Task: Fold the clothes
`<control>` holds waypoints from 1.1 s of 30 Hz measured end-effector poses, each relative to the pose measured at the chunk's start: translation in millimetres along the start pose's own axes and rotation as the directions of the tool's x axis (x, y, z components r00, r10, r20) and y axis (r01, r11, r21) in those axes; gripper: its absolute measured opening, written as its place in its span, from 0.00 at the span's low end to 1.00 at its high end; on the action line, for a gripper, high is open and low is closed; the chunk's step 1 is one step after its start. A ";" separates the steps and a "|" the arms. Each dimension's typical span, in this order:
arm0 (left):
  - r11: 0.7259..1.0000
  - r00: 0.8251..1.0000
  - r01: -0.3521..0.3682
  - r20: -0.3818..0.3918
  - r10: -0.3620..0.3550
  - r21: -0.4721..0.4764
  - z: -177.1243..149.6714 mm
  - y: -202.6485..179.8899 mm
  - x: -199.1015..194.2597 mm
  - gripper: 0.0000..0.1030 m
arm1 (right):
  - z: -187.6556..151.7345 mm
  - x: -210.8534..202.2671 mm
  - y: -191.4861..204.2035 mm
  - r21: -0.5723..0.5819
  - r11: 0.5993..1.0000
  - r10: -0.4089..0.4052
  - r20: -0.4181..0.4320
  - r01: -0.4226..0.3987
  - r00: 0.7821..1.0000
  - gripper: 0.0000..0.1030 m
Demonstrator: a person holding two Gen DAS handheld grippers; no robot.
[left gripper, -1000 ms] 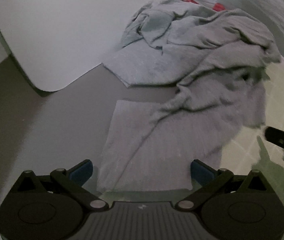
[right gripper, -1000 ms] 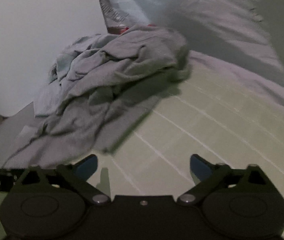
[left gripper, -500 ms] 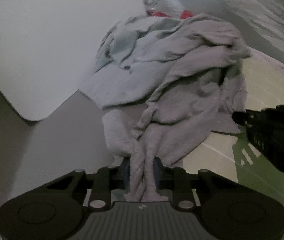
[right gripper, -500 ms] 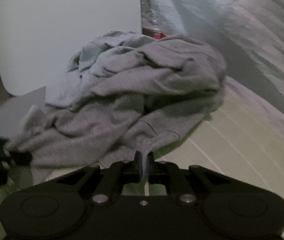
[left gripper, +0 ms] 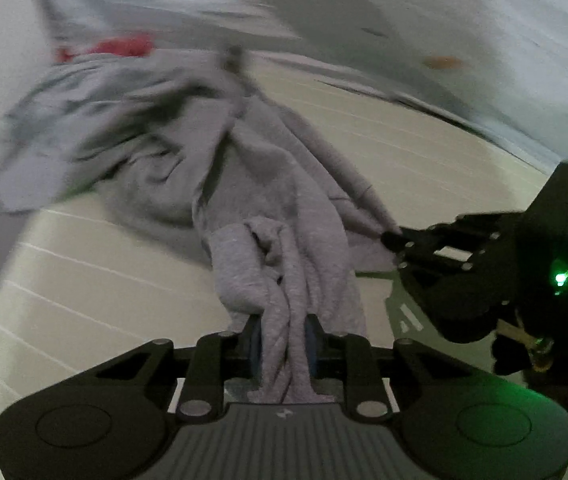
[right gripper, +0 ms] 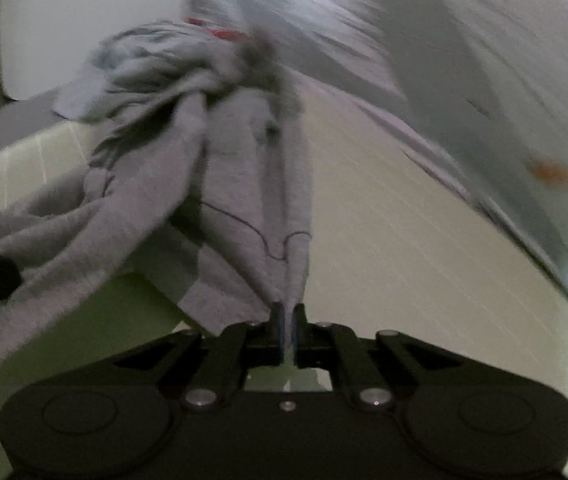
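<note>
garment point(left gripper: 284, 208) stretched across mat point(left gripper: 84, 280), pile point(left gripper: 96, 120) behind, left hand-held gripper point(left gripper: 283, 344) beside right hand-held gripper point(right gripper: 287, 320)

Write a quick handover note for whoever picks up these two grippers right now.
Left hand-held gripper: shut on a thick bunch of the grey garment.
Right hand-held gripper: shut on a thin edge of the same garment.
The garment trails from the grey clothes pile onto the pale lined surface.
Done: both grips taken.
Left: free it from the pile, spread it flat, fold it.

Pale lined surface point(right gripper: 404, 260) open rightward; grey clothes pile point(right gripper: 156, 68) blocks left.
</note>
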State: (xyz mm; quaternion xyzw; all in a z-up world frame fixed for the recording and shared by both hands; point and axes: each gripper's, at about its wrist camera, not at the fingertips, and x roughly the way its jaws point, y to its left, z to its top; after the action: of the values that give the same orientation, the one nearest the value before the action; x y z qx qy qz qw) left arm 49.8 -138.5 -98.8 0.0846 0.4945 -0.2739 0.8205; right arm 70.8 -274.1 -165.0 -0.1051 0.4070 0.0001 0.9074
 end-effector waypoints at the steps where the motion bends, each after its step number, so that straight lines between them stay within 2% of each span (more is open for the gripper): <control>1: 0.998 0.999 0.031 -0.009 -0.031 0.055 -5.2 -15.2 -4.0 0.25 | -19.3 -12.7 -13.1 0.049 0.999 -0.022 -0.021 0.023 1.000 0.03; 3: 0.986 0.998 0.057 -0.004 -0.057 0.159 -12.5 -35.9 -12.7 0.29 | -57.0 -37.8 -36.9 0.135 0.986 -0.091 -0.069 0.099 0.994 0.03; 5: 0.979 0.998 0.066 0.009 -0.069 0.193 -18.1 -44.6 -20.8 0.32 | -90.7 -59.7 -56.9 0.200 0.961 -0.171 -0.117 0.192 0.978 0.02; 7: 0.984 0.998 0.061 0.014 -0.065 0.168 -19.7 -41.1 -23.2 0.32 | -116.7 -78.6 -75.3 0.277 0.923 -0.230 -0.157 0.266 0.961 0.02; 10: 0.994 1.000 0.021 0.020 -0.024 0.108 -20.3 -31.5 -24.2 0.38 | -131.2 -93.1 -85.7 0.330 0.875 -0.297 -0.214 0.355 0.931 0.03; 13: 0.999 0.999 -0.029 0.027 0.028 0.028 -18.4 -8.2 -24.4 0.44 | -128.1 -98.1 -83.2 0.387 0.842 -0.312 -0.221 0.377 0.924 0.05; 15: 0.998 0.998 -0.062 0.027 0.063 -0.029 -16.6 7.9 -25.1 0.48 | -117.3 -100.9 -77.7 0.425 0.825 -0.313 -0.203 0.371 0.928 0.08; 17: 0.993 0.996 -0.090 0.018 0.092 -0.077 -13.5 21.2 -21.9 0.53 | -114.5 -110.8 -68.1 0.425 0.833 -0.313 -0.164 0.353 0.935 0.25; 19: 0.983 0.993 -0.120 -0.002 0.121 -0.138 -11.7 38.1 -17.6 0.59 | -97.9 -113.4 -55.6 0.401 0.855 -0.313 -0.106 0.329 0.944 0.38; 21: 0.972 0.989 -0.146 -0.017 0.146 -0.184 -10.5 50.2 -12.2 0.66 | -80.0 -114.9 -39.3 0.369 0.878 -0.307 -0.052 0.304 0.950 0.45; 22: 0.966 0.987 -0.159 -0.024 0.157 -0.206 -10.0 55.9 -9.4 0.70 | -69.3 -112.9 -34.5 0.352 0.889 -0.302 -0.027 0.292 0.953 0.54; 23: 0.960 0.985 -0.170 -0.031 0.168 -0.222 -9.3 62.0 -6.1 0.76 | -59.8 -109.1 -30.7 0.336 0.899 -0.297 -0.009 0.283 0.955 0.67; 25: 0.942 0.979 -0.203 -0.056 0.195 -0.266 -8.6 75.5 0.8 0.81 | -41.1 -100.8 -22.0 0.298 0.916 -0.288 0.024 0.268 0.957 0.82; 27: 0.926 0.974 -0.224 -0.092 0.206 -0.303 -8.5 86.7 8.3 0.81 | -22.7 -91.6 -12.4 0.254 0.932 -0.280 0.054 0.258 0.959 0.83; 29: 0.910 0.969 -0.242 -0.132 0.209 -0.338 -9.2 97.1 16.4 0.82 | -6.9 -81.4 -9.3 0.198 0.951 -0.257 0.082 0.237 0.963 0.91; 33: 0.894 0.965 -0.247 -0.173 0.195 -0.374 -10.4 107.1 28.1 0.82 | 18.9 -64.3 18.5 0.014 0.966 -0.256 0.140 0.257 0.956 0.94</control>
State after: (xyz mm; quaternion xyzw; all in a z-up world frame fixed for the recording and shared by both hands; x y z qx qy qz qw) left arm 109.0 -55.0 -142.2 -0.0079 0.5792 -0.0680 0.8123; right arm 40.2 -247.0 -108.8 -0.1585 0.3250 -0.1092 0.9259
